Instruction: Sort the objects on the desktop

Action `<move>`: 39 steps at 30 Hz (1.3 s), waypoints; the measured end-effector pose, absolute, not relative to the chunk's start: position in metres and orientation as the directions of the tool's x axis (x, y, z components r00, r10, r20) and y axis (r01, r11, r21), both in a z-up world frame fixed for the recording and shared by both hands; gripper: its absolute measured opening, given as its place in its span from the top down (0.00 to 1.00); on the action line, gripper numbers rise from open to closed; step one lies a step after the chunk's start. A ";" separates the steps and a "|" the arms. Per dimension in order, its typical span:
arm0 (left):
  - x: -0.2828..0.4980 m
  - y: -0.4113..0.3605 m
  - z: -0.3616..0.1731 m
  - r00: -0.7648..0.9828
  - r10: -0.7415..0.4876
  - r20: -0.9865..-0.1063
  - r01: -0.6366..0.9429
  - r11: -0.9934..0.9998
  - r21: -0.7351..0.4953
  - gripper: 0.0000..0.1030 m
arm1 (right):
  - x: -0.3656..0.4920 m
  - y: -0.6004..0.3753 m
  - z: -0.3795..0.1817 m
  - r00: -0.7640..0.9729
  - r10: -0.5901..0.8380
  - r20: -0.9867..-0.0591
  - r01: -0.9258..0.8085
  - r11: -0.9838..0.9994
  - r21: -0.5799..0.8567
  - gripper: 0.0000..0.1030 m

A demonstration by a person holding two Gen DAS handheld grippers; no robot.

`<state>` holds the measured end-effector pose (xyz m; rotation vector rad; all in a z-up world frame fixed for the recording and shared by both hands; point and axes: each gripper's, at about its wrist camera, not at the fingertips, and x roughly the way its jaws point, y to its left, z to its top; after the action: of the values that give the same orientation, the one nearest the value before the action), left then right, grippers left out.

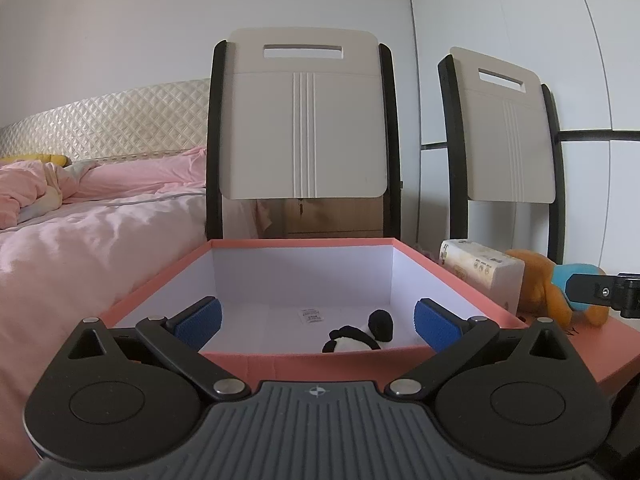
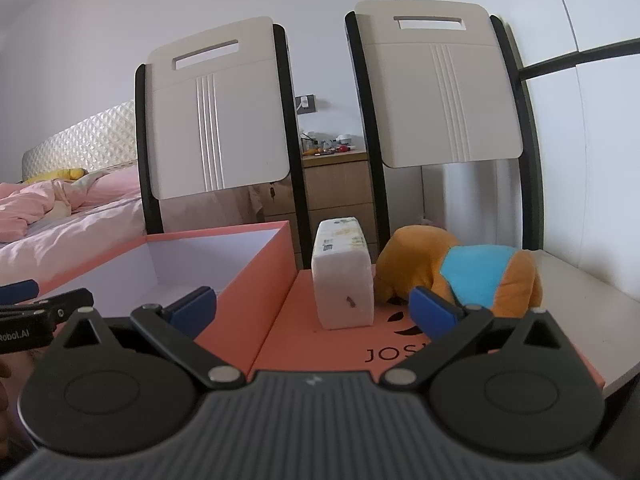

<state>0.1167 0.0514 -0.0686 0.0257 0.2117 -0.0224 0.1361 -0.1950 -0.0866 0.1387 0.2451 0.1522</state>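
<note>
An open salmon box [image 1: 320,243] with a white inside holds a small black-and-white panda plush [image 1: 360,336] at its near right. My left gripper [image 1: 318,320] is open and empty above the box's near edge. The box [image 2: 256,268] also shows in the right wrist view. A white tissue pack [image 2: 344,276] stands upright on the salmon lid [image 2: 340,348], and an orange plush with a blue shirt [image 2: 464,272] lies right of it. My right gripper [image 2: 314,310] is open and empty, just short of the tissue pack. The left wrist view also shows the tissue pack [image 1: 484,272] and the orange plush [image 1: 548,288].
Two chairs with white backs [image 1: 306,116] [image 2: 440,84] stand behind the table. A bed with pink bedding [image 1: 88,216] lies to the left. A wooden drawer unit [image 2: 336,188] stands behind the chairs. The white tabletop [image 2: 588,300] extends to the right.
</note>
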 end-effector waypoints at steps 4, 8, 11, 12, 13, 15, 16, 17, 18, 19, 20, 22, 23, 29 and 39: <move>0.116 0.050 -0.069 0.977 -0.022 -0.210 0.028 0.999 0.026 0.00 | 0.135 -0.196 -0.087 0.959 0.165 -0.232 -0.132 0.980 0.152 0.00; 0.118 0.050 -0.068 0.976 -0.023 -0.219 0.028 0.999 0.023 0.00 | 0.136 -0.198 -0.086 0.954 0.175 -0.244 -0.137 0.977 0.165 0.00; 0.119 0.052 -0.067 0.975 -0.018 -0.221 0.023 1.000 0.021 0.00 | 0.137 -0.199 -0.084 0.952 0.179 -0.250 -0.141 0.977 0.162 0.00; 0.119 0.052 -0.067 0.975 -0.016 -0.222 0.022 1.000 0.020 0.00 | 0.138 -0.199 -0.082 0.952 0.179 -0.250 -0.143 0.977 0.157 0.00; 0.119 0.052 -0.067 0.975 -0.018 -0.222 0.022 1.000 0.016 0.00 | 0.140 -0.199 -0.080 0.951 0.179 -0.253 -0.144 0.978 0.153 0.00; 0.118 0.053 -0.066 0.975 -0.022 -0.221 0.025 1.000 0.008 0.00 | 0.144 -0.198 -0.077 0.948 0.185 -0.260 -0.149 0.977 0.153 0.00; 0.118 0.053 -0.065 0.975 -0.024 -0.221 0.026 1.000 0.008 0.00 | 0.147 -0.198 -0.074 0.945 0.193 -0.264 -0.156 0.975 0.156 0.00; 0.118 0.052 -0.065 0.975 -0.023 -0.220 0.025 1.000 0.008 0.00 | 0.150 -0.198 -0.071 0.940 0.210 -0.268 -0.171 0.972 0.163 0.00; 0.118 0.052 -0.065 0.975 -0.023 -0.219 0.026 1.000 0.008 0.00 | 0.154 -0.198 -0.068 0.936 0.225 -0.270 -0.183 0.968 0.171 0.00; 0.118 0.052 -0.065 0.976 -0.024 -0.219 0.026 1.000 0.008 0.00 | 0.159 -0.197 -0.063 0.934 0.237 -0.267 -0.194 0.965 0.178 0.00; 0.117 0.052 -0.065 0.976 -0.025 -0.218 0.027 1.000 0.006 0.00 | 0.163 -0.196 -0.059 0.934 0.241 -0.263 -0.199 0.964 0.178 0.00; 0.117 0.053 -0.064 0.976 -0.026 -0.216 0.026 1.000 0.002 0.00 | 0.176 -0.193 -0.051 0.938 0.237 -0.252 -0.200 0.966 0.163 0.00; 0.117 0.053 -0.064 0.976 -0.026 -0.215 0.026 1.000 0.000 0.00 | 0.186 -0.191 -0.047 0.942 0.229 -0.246 -0.197 0.969 0.150 0.00; 0.115 0.054 -0.064 0.977 -0.027 -0.212 0.026 1.000 -0.007 0.00 | 0.257 -0.188 -0.050 0.923 0.191 -0.334 -0.159 0.980 0.121 0.00; 0.118 0.056 -0.066 0.975 -0.020 -0.223 0.018 1.000 -0.012 0.00 | 0.323 -0.185 -0.082 0.892 0.143 -0.429 -0.121 0.990 0.077 0.01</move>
<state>0.1177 0.0562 -0.0656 -0.0101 0.2255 -0.0191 0.3228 -0.1854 -0.0824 0.0481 0.4491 0.1371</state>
